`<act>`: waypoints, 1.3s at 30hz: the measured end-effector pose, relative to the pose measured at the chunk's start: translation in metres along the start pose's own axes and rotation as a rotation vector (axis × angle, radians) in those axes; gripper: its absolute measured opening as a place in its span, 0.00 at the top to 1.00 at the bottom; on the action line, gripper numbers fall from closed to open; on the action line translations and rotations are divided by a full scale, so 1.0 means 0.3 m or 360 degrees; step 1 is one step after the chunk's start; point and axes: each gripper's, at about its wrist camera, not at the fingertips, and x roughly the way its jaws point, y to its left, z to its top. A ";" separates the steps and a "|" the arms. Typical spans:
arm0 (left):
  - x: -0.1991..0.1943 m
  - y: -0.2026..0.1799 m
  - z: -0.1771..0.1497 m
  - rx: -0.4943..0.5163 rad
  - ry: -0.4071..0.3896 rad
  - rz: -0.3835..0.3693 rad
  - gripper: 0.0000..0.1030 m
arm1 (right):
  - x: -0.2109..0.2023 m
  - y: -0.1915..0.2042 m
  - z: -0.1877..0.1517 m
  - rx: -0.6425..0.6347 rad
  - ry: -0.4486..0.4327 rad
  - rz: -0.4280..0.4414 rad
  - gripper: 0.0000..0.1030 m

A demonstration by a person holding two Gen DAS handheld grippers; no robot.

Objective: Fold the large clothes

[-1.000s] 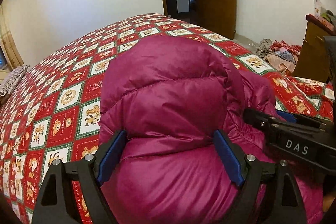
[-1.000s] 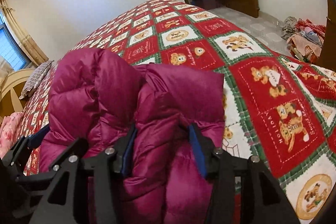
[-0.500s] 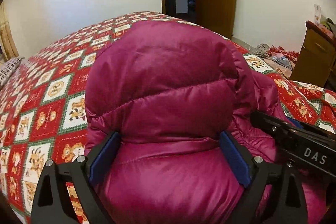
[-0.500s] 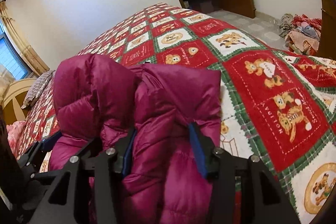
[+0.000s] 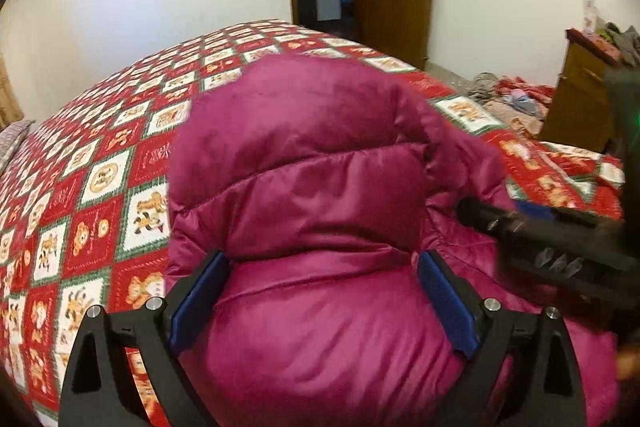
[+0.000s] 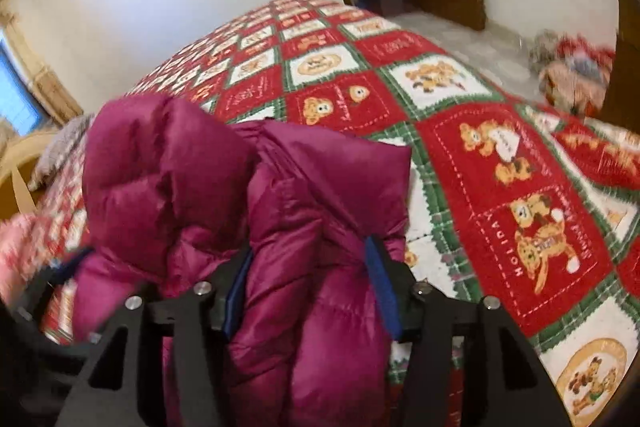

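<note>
We hold the magenta down jacket (image 5: 320,187) bunched up above the bed (image 5: 100,187), which is spread with a red, white and green bear-patterned quilt. Our left gripper (image 5: 324,295) has its jaws set wide around a thick puffed roll of the jacket, the blue pads (image 5: 198,291) pressing into the fabric on either side, so we judge it is clamped on that bulk. Our right gripper (image 6: 308,287) has its jaws drawn closer together and pinches a narrower gathered fold of the same jacket (image 6: 280,207). In the left view the right gripper sits just beside the jacket's right flank, so both holds are near one another.

As to progress, we judge the jacket is already doubled over into a compact bundle, several quilted layers stacked on one another, with no sleeve hanging loose that we can see. What is left, as far as we can tell, is to lay the bundle down on the bed, let go and flatten it; whether another fold is needed we cannot tell, since the lower part of the jacket is hidden behind our grippers
</note>
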 end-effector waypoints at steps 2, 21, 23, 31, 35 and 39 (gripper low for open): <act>-0.045 0.038 0.030 -0.0049 -0.0074 0.0029 0.07 | -0.005 -0.010 -0.007 0.0017 -0.0019 0.0023 0.47; 0.263 0.089 0.162 -0.0091 0.0133 0.0284 0.05 | -0.004 -0.040 -0.007 0.0098 -0.0052 0.0118 0.47; 0.262 0.084 0.161 -0.0079 0.0134 0.0295 0.05 | -0.005 -0.039 -0.007 0.0093 -0.0052 0.0113 0.47; 0.163 0.112 0.152 -0.0107 0.0165 0.0179 0.05 | -0.003 -0.036 -0.005 0.0089 -0.0057 0.0112 0.47; 0.015 0.173 0.093 -0.0187 0.0071 0.0099 0.05 | -0.017 -0.055 -0.010 0.0138 -0.0079 0.0185 0.42; -0.095 0.268 0.019 -0.0282 0.0004 0.0038 0.05 | -0.100 -0.126 -0.039 0.0370 -0.0121 0.0379 0.26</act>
